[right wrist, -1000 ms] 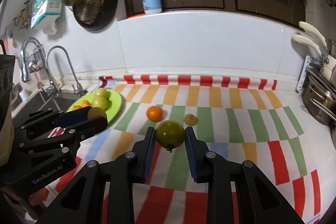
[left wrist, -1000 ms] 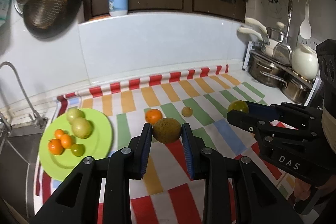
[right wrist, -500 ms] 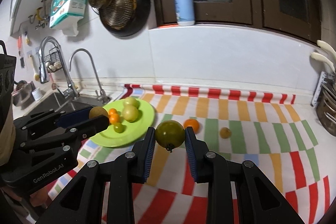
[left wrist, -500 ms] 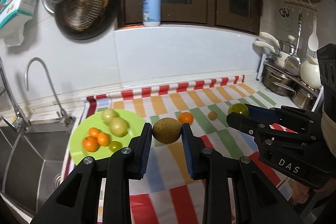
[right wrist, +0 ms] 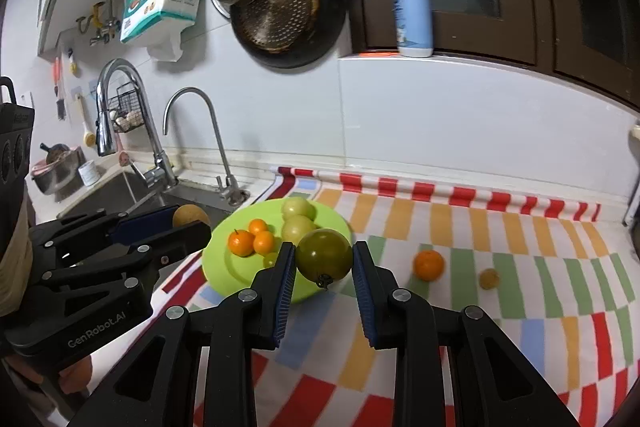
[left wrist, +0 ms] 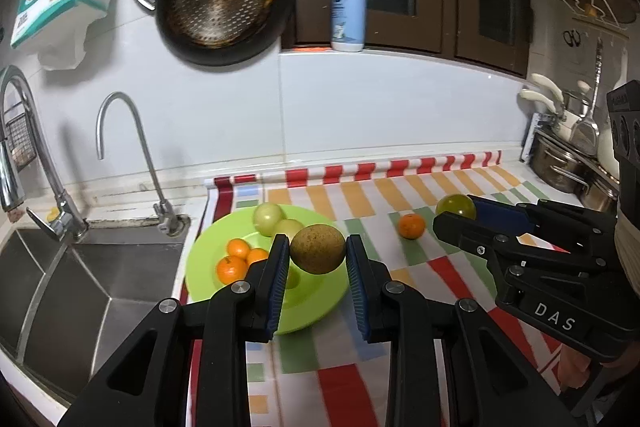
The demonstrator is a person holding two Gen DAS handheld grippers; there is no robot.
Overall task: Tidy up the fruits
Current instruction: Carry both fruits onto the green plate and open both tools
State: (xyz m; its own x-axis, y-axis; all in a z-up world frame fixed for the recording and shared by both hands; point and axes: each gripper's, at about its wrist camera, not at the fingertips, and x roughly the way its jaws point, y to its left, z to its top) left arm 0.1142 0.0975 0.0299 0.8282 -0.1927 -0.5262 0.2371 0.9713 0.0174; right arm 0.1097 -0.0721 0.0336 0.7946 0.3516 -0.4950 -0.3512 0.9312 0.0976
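- Left gripper (left wrist: 318, 255) pinches a brown speckled round fruit (left wrist: 318, 254) — held above the green plate (left wrist: 320, 301), over its near-right part.
- Right gripper (right wrist: 324, 261) pinches a green tomato (right wrist: 324, 254), stem down — plate rim just ahead-left.
- Left gripper seems nearer the plate.

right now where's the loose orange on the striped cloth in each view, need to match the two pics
Left wrist view: the loose orange lies right of centre on the cloth, right of the green plate.
Right wrist view: the same orange lies right of centre, right of the plate.
Shared landmark: the blue pump bottle on the ledge.
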